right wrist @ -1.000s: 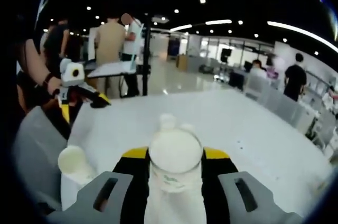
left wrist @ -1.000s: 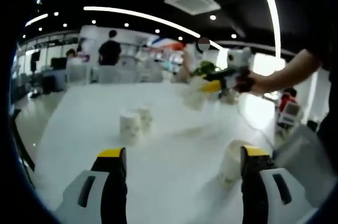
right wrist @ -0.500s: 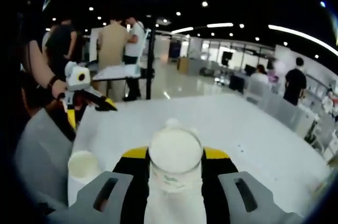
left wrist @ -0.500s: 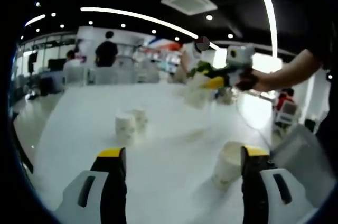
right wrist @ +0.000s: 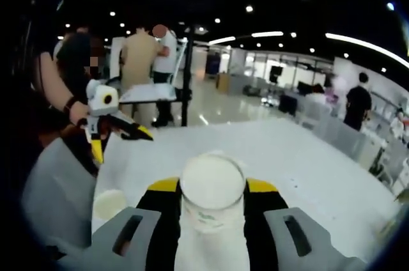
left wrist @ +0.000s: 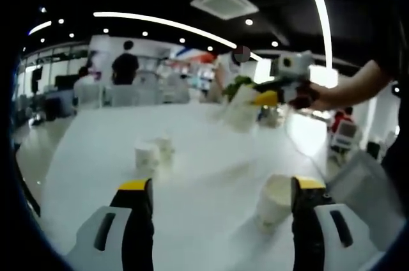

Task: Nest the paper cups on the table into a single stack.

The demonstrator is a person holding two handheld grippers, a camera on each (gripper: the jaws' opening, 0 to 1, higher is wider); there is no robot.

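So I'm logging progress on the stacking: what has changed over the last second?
The right gripper, seen in the left gripper view, has carried its held paper cup slightly higher above the table. No cup was taken or released. The left gripper stays open beside the loose cup, and the two cups farther out stand as before.

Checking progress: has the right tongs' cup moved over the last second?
Yes. In the left gripper view the held cup rose away from the table, with the ceiling vent barely shifting.
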